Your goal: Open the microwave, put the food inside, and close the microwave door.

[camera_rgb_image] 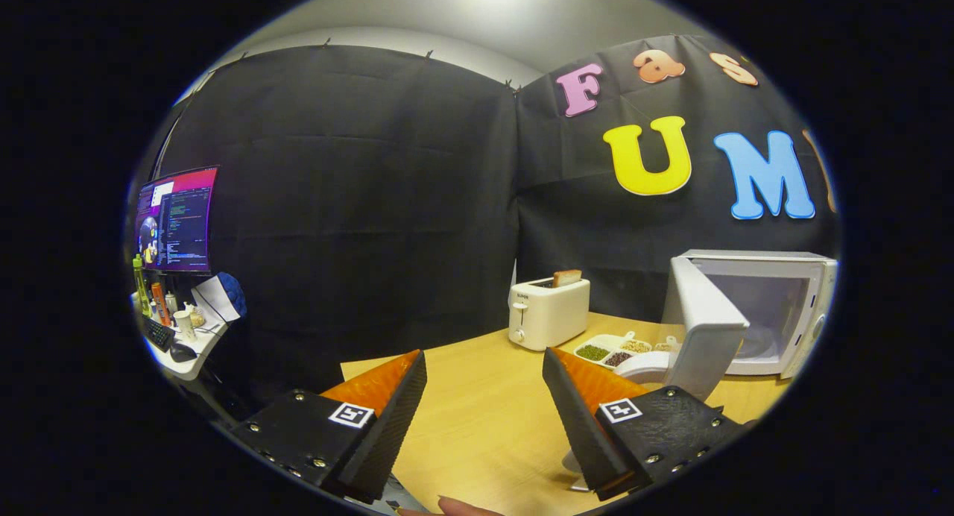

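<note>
The gripper (484, 397) hangs over the wooden table (477, 419) with its 2 fingers spread wide and nothing between them, free for a first grasp. Beyond the right finger the microwave (775, 307) stands with its door (704, 329) swung open, so the cavity is ready to load. The food, a divided plate (611, 350) of what look like beans and grains, sits just in front of that door; a white bowl-like rim (645, 365) beside it is partly hidden behind the finger. A toaster (548, 311) with 1 slice waits further back.
</note>
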Tool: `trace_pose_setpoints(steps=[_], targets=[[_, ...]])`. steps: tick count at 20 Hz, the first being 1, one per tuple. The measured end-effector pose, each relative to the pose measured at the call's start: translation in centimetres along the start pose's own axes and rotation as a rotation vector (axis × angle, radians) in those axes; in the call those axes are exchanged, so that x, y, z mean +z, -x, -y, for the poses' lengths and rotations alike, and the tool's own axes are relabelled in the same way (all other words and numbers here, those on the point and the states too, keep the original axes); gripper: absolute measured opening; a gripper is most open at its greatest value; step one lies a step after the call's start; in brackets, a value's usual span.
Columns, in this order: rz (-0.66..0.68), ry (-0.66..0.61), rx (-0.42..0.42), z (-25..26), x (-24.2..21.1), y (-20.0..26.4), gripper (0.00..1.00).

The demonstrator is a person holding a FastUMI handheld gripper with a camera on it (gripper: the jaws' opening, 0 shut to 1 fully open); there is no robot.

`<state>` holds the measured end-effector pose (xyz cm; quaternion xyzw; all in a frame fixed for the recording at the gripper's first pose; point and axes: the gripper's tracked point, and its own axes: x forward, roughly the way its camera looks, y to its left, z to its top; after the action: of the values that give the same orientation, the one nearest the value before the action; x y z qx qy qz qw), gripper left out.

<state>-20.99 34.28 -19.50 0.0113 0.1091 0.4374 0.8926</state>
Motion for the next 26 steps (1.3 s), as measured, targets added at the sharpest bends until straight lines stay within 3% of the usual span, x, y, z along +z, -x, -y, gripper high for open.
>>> trace_pose_setpoints(steps=[6,8,10,11,12,14,15,19,26], targets=[[-0.028,0.005,-0.015,1.2,-2.3,-0.6,0.85],[-0.024,-0.008,-0.063,2.7,-2.8,-0.6,0.7],[-0.066,-0.065,-0.087,3.8,-4.0,-0.9,0.45],[-0.099,-0.095,-0.069,3.6,-4.6,-1.1,0.27],[-0.121,-0.102,-0.067,3.5,-5.5,-1.7,0.25],[-0.126,-0.06,-0.102,4.4,-5.4,-0.7,0.06],[-0.115,-0.032,-0.117,4.6,-5.0,-0.5,0.02],[-0.057,0.062,-0.203,6.8,-3.6,0.9,0.02],[-0.039,0.033,-0.309,13.0,-3.0,4.2,0.02]])
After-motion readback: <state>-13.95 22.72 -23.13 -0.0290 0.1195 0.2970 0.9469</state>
